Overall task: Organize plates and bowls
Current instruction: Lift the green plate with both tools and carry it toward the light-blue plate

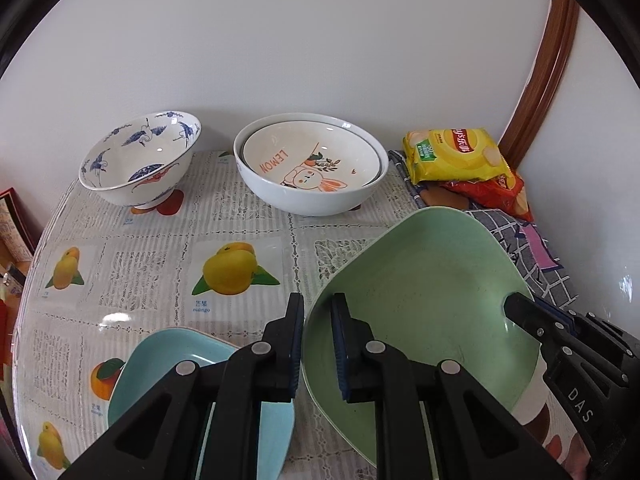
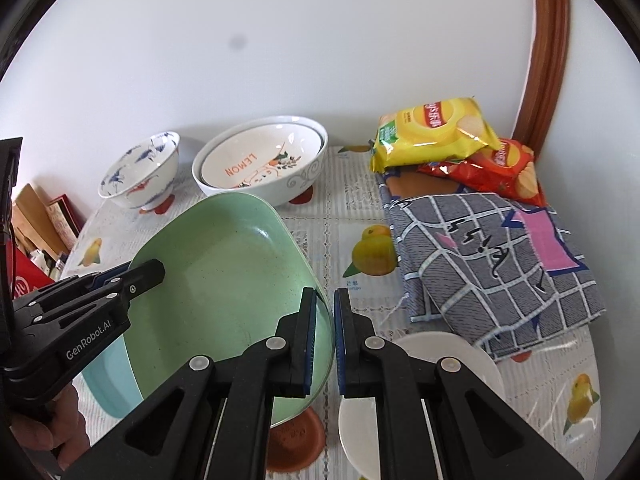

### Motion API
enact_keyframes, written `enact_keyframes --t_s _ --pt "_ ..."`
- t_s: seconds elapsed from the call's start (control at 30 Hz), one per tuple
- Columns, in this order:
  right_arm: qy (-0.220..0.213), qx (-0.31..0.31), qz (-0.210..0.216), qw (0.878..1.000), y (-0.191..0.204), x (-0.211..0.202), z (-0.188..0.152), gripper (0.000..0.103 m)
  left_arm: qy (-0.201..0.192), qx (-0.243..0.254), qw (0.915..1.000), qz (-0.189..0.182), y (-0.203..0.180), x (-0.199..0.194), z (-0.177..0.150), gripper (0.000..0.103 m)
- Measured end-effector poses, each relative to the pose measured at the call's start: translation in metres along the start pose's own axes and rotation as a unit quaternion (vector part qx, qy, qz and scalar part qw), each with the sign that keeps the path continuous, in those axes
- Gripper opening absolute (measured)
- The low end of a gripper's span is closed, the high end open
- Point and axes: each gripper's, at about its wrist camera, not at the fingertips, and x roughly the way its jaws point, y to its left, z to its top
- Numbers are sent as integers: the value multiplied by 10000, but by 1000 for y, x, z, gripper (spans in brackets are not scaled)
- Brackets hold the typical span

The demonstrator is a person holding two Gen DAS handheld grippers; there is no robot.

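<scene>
A green square plate (image 1: 432, 280) (image 2: 224, 264) hangs tilted above the table, held at two opposite rims. My left gripper (image 1: 318, 308) is shut on its left rim, and my right gripper (image 2: 325, 300) is shut on its right rim. Each gripper shows in the other's view, clamped over the plate's edge. A light blue plate (image 1: 160, 364) (image 2: 100, 384) lies on the table below the green one. A white plate (image 2: 460, 356) lies under my right gripper, beside a brown saucer (image 2: 296, 440).
At the back by the wall stand a blue-and-white crane bowl (image 1: 140, 156) and a "LEMON" bowl nested in a white bowl (image 1: 312, 160). Chip bags (image 2: 436, 132) and a folded checked cloth (image 2: 500, 256) lie at the right. A fruit-print tablecloth (image 1: 224, 268) covers the table.
</scene>
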Motion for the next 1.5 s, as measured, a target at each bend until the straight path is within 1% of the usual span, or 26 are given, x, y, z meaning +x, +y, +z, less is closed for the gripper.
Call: enact_keyframes --t_s 0.4,0.73,1.0,1.5 --pt "-361 189 -53 9992 -6 -72 -21 9 -273 48 9995 -172 -18 -59 -19 14" --pt "-580 237 -78 9980 0 -108 -30 9 -456 88 9987 -232 -19 -89 -25 14" --pt "-665 168 -61 9976 10 -118 -30 9 -545 29 9983 -208 -10 -101 -26 14" --pt "-652 82 166 9977 32 -113 -28 9 -585 -118 9982 -31 14 -107 -31 14"
